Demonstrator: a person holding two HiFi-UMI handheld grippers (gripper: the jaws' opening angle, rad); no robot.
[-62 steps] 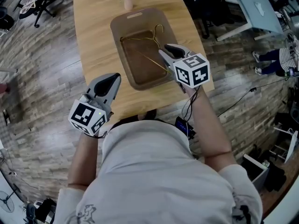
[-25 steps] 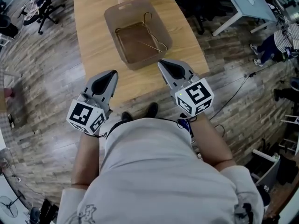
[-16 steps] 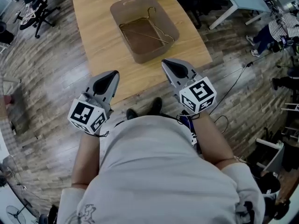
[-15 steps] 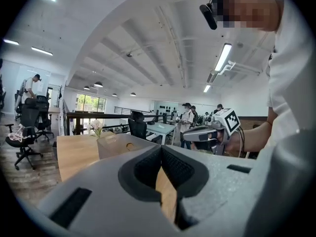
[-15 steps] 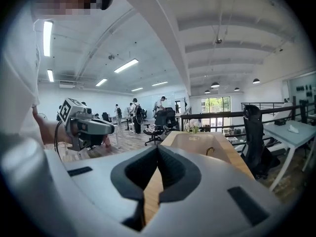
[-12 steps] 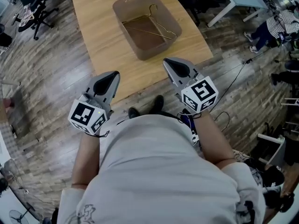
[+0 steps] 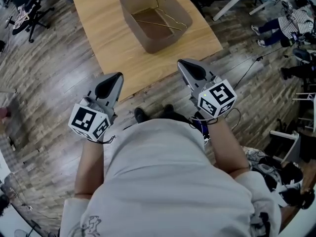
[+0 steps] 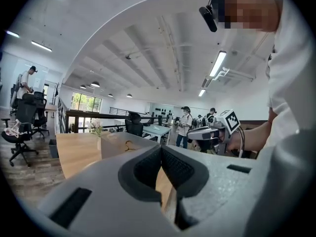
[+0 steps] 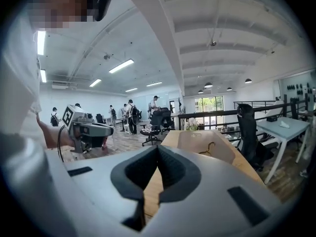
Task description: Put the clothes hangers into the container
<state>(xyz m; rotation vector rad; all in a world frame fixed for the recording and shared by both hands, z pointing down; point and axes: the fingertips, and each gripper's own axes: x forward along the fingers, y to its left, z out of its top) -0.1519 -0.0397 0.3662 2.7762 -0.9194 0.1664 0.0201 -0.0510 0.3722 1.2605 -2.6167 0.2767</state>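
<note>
Inspection of the operator's limbs and tools:

The grey plastic two-jaw left gripper (image 7: pixel 117 77) is held out ahead of the torso, tip pointed forward, with its jaws brought together pad against pad. The matching grey right gripper (image 7: pixel 182 63) is held alongside at about the same height, well apart from the left, and its jaws are likewise closed flat on each other. A white cube with black square markers (image 7: pixel 90 123) is carried at the rear of the left gripper, and a second marker cube (image 7: pixel 216 97) at the rear of the right. The bare left forearm (image 7: pixel 89 164) and bare right forearm (image 7: pixel 229 149) are extended forward from a pale grey shirt (image 7: pixel 163 181), with the elbows bent.
</note>
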